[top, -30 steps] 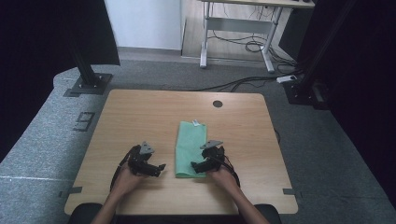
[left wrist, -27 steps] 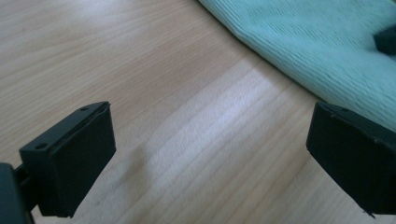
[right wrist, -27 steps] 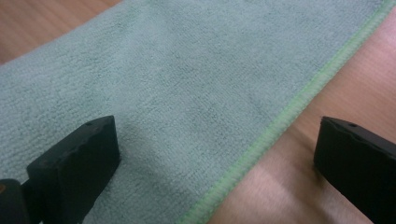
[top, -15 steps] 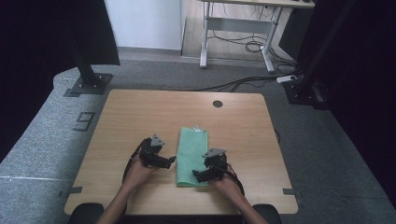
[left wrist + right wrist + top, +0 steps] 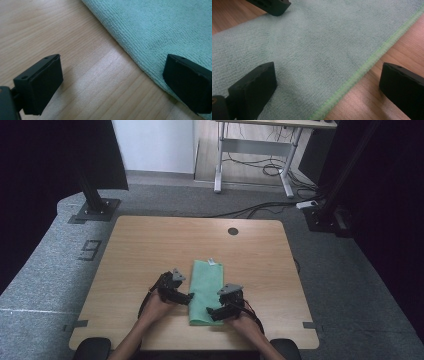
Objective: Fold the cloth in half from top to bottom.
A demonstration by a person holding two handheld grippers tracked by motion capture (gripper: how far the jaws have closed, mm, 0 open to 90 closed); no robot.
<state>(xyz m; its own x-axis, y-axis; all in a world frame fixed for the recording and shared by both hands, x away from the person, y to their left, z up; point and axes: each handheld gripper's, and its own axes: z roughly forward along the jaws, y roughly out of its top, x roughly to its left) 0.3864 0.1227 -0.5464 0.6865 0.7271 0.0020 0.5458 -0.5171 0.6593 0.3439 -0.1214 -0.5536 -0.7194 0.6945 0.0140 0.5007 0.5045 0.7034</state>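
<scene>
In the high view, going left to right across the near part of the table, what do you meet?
Bare table → left claw at the cloth's left edge → green cloth → right claw at the cloth's right side → bare table again.

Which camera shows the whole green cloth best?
The high view: the folded green microfibre cloth lies complete on the wooden table. The left gripper view shows one folded edge; the right gripper view shows its stitched hem.

1. The towel [image 5: 205,290] is mint green with a brighter green stitched edge and a small white tag.
2. The table [image 5: 150,245] is light wood grain.
3. Both grippers' jaws are black.
</scene>
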